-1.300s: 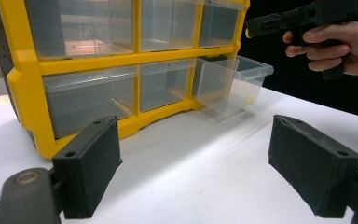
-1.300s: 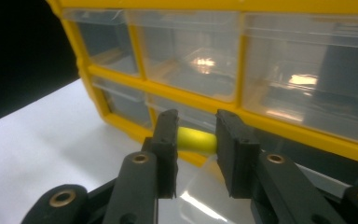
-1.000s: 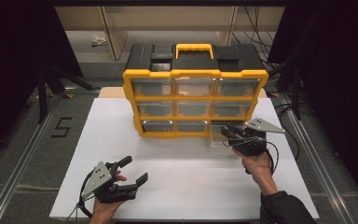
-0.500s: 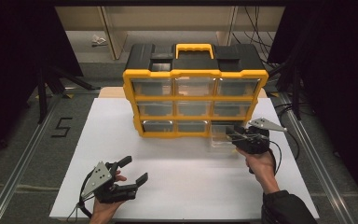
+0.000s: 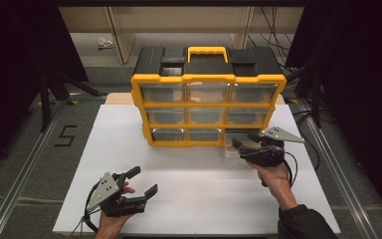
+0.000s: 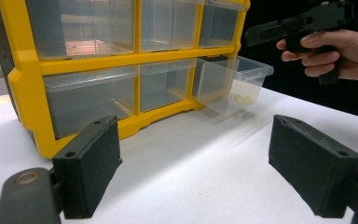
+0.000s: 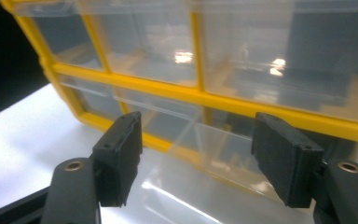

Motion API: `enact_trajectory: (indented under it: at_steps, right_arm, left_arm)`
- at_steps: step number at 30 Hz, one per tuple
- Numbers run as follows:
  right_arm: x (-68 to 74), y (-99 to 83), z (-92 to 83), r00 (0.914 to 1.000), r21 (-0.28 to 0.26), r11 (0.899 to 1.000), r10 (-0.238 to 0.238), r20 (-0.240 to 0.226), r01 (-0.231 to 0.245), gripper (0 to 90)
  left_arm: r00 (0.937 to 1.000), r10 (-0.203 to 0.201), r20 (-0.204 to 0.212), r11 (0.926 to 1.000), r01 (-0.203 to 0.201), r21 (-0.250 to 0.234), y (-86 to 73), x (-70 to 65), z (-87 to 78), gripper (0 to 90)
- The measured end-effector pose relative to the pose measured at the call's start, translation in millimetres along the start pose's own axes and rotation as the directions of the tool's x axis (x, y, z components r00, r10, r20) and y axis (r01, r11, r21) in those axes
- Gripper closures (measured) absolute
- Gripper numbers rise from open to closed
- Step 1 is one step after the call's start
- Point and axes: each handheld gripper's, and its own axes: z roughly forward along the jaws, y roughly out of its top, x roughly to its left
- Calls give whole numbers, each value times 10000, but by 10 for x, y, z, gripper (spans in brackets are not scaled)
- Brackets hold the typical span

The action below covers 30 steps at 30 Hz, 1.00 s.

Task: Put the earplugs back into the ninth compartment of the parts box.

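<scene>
High view, organizer: the yellow-and-black drawer organizer [image 5: 209, 97] stands upright on the white tabletop [image 5: 129, 149].
High view, drawer: the clear bottom-right drawer [image 5: 235, 144] is pulled partly out toward the person; the other drawers sit flush.
High view, right hand-held gripper [image 5: 242, 141]: just at the drawer's front, jaws apart; they have just been opening, with the drawer's front edge between them but not pinched.
High view, left hand-held gripper [image 5: 144, 181]: released, holding nothing, well apart from the organizer.
Left gripper view, drawer [image 6: 233, 84]: tilted out of its slot, two small yellowish items [image 6: 242, 99] inside.
Right gripper view, drawer [image 7: 205, 154]: rim lies between the spread pads [image 7: 121, 154], no contact visible.
Progress, judged: the drawer is opened and let go; retrieving or adding contents and closing the drawer are left.
</scene>
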Motion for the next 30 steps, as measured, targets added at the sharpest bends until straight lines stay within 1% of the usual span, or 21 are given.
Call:
enact_trajectory:
  at_steps: [2, 5, 6, 7, 8, 9, 15, 21, 24, 25, 26, 30]
  right_arm:
    - [24, 7, -10, 10000, -42, 10000, -38, -77, 37, 333]
    - [96, 23, -36, 9992, -191, 9997, -173, -353, 166, 328]
    - [140, 29, -46, 9982, -230, 9993, -317, -500, 305, 325]
    - [140, 29, -46, 9982, -230, 9993, -317, -500, 305, 325]
    - [182, 30, -52, 9974, -271, 9989, -398, -599, 383, 323]
    - [182, 30, -52, 9974, -271, 9989, -398, -599, 383, 323]
    - [292, 20, -54, 9940, -279, 9974, -682, -859, 660, 307]
    - [341, 15, -69, 9913, -424, 9964, -775, -1066, 734, 262]
    - [361, 11, -70, 9910, -354, 9967, -769, -1097, 734, 251]
    - [381, 4, -70, 9898, -338, 9973, -685, -1248, 647, 242]
    - [392, -1, -69, 9893, -328, 9974, -681, -1287, 644, 238]
    - [424, -18, -69, 9887, -311, 9972, -721, -1315, 686, 232]
  left_arm:
    - [10000, -1, -2, 10000, 1, 7, 0, 0, 0, 163]
    - [10000, -3, 3, 10000, 3, 17, 0, 1, 1, 163]
    - [10000, 0, 5, 10000, 0, 21, 0, 1, 1, 163]
    - [10000, 2, 3, 10000, -2, 23, 0, 1, 1, 163]
    - [10000, 3, 3, 10000, -3, 21, 0, 1, 1, 163]
    - [10000, 3, 3, 10000, -3, 21, 0, 1, 1, 163]
    - [10000, 9, 5, 10000, -9, 20, 0, 0, 1, 163]
    - [10000, 6, 7, 10000, -6, 12, 0, 1, 0, 163]
    - [10000, 10, 14, 10000, -10, 12, -1, 0, 1, 163]
    - [10000, 22, 30, 10000, -22, 33, -1, 0, 3, 163]
    - [10000, 22, 30, 10000, -22, 33, -1, 0, 3, 163]
    - [10000, 28, 44, 10000, -28, 45, -1, -1, 3, 163]
